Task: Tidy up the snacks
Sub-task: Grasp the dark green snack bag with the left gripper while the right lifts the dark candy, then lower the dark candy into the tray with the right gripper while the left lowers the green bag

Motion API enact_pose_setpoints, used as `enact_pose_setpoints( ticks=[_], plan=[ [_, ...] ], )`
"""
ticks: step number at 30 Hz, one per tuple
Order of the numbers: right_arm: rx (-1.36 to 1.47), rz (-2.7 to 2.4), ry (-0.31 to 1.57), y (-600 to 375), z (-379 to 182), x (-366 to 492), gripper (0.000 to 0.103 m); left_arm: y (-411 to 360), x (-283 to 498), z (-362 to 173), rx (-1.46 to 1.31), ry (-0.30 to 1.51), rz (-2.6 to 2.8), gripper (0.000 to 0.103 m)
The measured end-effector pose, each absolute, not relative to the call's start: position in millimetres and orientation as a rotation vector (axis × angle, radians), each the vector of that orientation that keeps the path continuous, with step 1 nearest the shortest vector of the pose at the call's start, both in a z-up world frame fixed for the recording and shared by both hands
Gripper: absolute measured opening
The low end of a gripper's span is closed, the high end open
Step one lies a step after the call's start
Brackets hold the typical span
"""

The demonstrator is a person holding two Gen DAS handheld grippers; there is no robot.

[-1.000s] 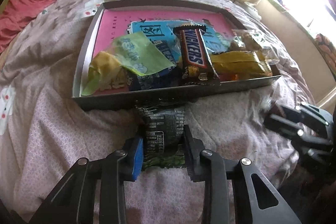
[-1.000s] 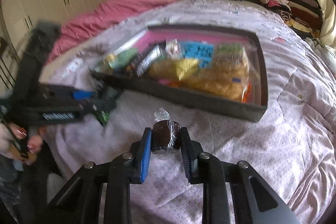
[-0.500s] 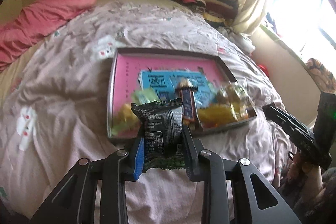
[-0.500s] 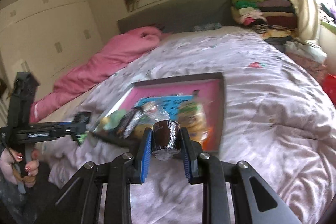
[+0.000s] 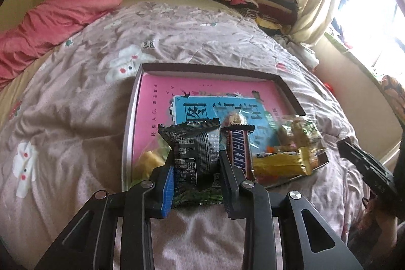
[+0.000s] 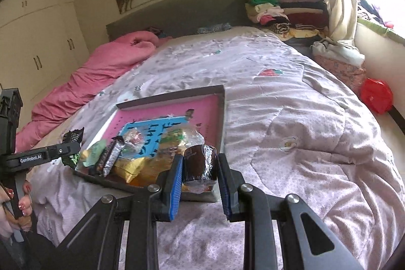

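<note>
Both grippers have risen since a second ago, when they hung low at the near wall of the tray, and each now looks down on it from above the bedspread [image 5: 76, 98]. On the left, the left gripper [image 5: 197, 170] is clamped on a black snack packet [image 5: 195, 148], held upright between the pads and not yet over the tray floor as far as the left view shows. Ahead of it the tray [image 5: 207, 67] already holds a crowd at its near end: a yellow-green bag [image 5: 149, 161], a chocolate bar [image 5: 239, 151], a gold packet [image 5: 281, 163] and a clear bag of pieces [image 5: 298, 133], while the far pink half lies bare. To the right, the right gripper [image 6: 200, 172] is closed on a small brown wrapped cake [image 6: 200, 163], hanging near the tray's near right corner. By my reading most snacks are in; these two held items remain to be set down, and no others show loose on the bed.
</note>
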State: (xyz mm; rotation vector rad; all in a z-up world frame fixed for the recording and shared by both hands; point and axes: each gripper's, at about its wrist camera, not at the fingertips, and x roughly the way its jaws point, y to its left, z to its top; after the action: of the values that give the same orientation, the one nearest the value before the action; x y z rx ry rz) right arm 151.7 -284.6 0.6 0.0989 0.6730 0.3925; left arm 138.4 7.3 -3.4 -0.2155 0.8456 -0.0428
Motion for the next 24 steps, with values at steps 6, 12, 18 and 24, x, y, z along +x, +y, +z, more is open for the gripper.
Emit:
enact_pose_setpoints(
  ticks=[6,12,18,24],
  plan=[
    [0.090,0.368,0.702,-283,-6,158,0.027,0,145,-8,-0.194,0.844,-0.044,0.032],
    [0.063,0.354,0.727,-275,-13,164,0.027,-5,151,-10,-0.188,0.848,-0.047,0.032],
    [0.048,0.358,0.735,-265,-16,171,0.027,-8,154,-13,-0.186,0.855,-0.053,0.032],
    [0.043,0.372,0.745,-256,-19,176,0.027,-9,156,-16,-0.185,0.861,-0.054,0.032]
  ],
)
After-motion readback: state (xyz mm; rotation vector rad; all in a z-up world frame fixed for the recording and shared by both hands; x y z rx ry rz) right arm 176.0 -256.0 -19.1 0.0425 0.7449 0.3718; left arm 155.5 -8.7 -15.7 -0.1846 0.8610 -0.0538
